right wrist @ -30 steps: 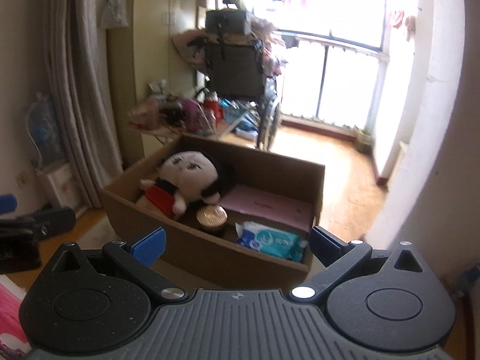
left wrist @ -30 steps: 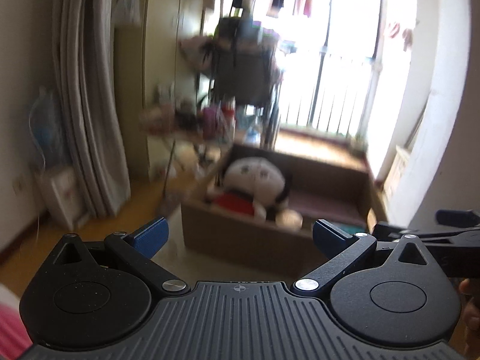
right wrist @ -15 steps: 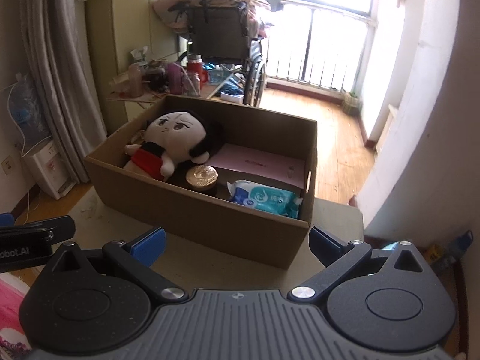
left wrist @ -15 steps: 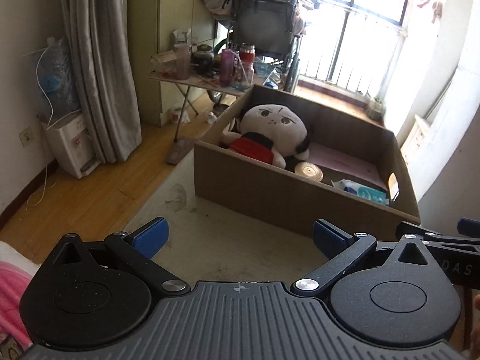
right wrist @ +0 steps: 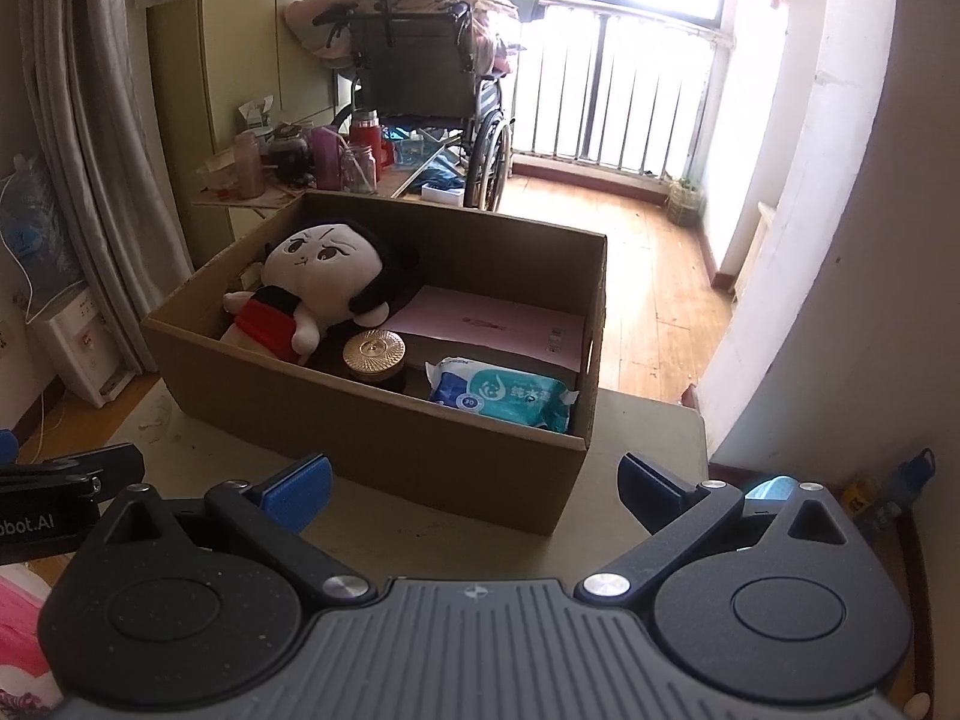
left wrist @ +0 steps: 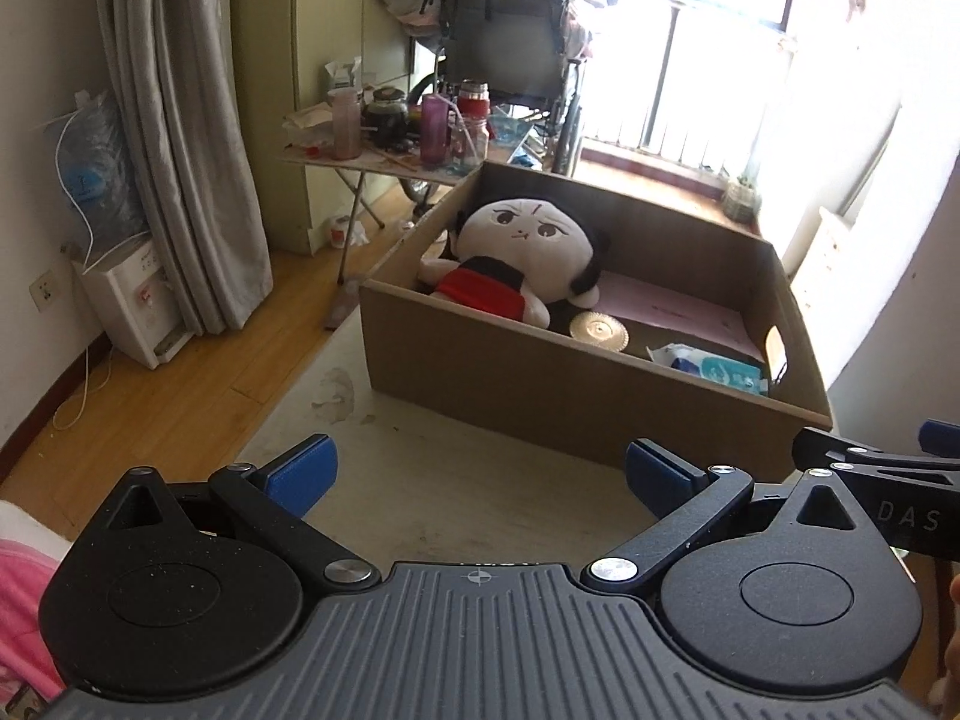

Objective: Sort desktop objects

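Both grippers empty above the counter, the sorting box in front of me.

I hold my left gripper (left wrist: 477, 474) and my right gripper (right wrist: 474, 489) side by side over the pale counter (left wrist: 420, 480), each spread wide with nothing between its blue pads. The cardboard box (right wrist: 384, 438) stands on the counter just ahead and already holds a plush doll (right wrist: 312, 294), a round gold-lidded jar (right wrist: 374, 354), a pack of wet wipes (right wrist: 501, 396) and a flat pink box (right wrist: 486, 327). No loose object shows on the counter in either view. I judge the sorting to be at a pause between picks, or close to finished. My next move calls for finding anything left outside the box, then bringing an open gripper down around it.
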